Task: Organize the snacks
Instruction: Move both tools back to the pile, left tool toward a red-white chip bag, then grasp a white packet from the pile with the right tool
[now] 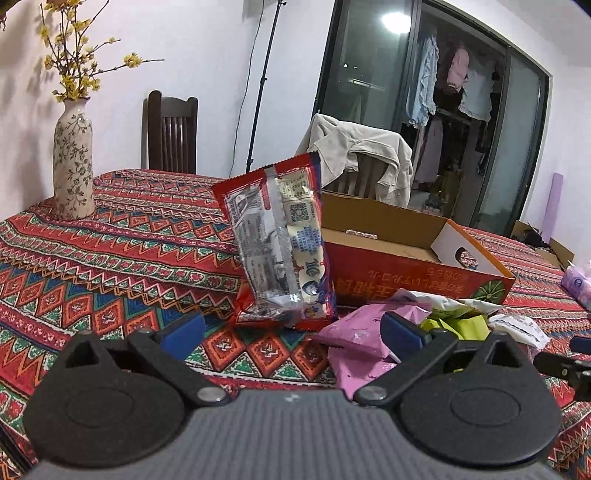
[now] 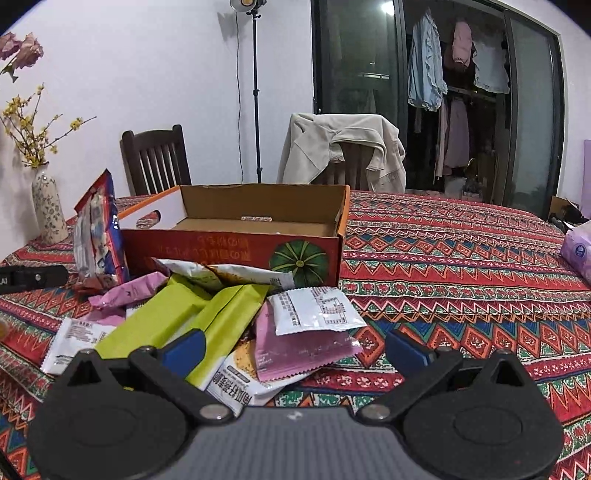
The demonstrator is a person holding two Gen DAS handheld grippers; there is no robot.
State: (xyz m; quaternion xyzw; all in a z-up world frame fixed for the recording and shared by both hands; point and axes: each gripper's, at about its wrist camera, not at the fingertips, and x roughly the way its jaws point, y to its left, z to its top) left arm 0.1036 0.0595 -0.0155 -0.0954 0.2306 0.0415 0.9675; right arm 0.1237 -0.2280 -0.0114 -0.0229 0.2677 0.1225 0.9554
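Glossy foil packet [image 1: 282, 240], matt cardboard box [image 2: 236, 240]

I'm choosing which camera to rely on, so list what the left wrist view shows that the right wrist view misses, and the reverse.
Only the left wrist view: the red snack bag's printed back, face-on, standing against the box, and part of the right gripper at its right edge.

Only the right wrist view: the whole snack pile, with two green packets and a white sachet, the box's pumpkin picture, and the lamp head.

Both: the open cardboard box, empty as far as visible, the vase, the jacket-draped chair and the patterned tablecloth.
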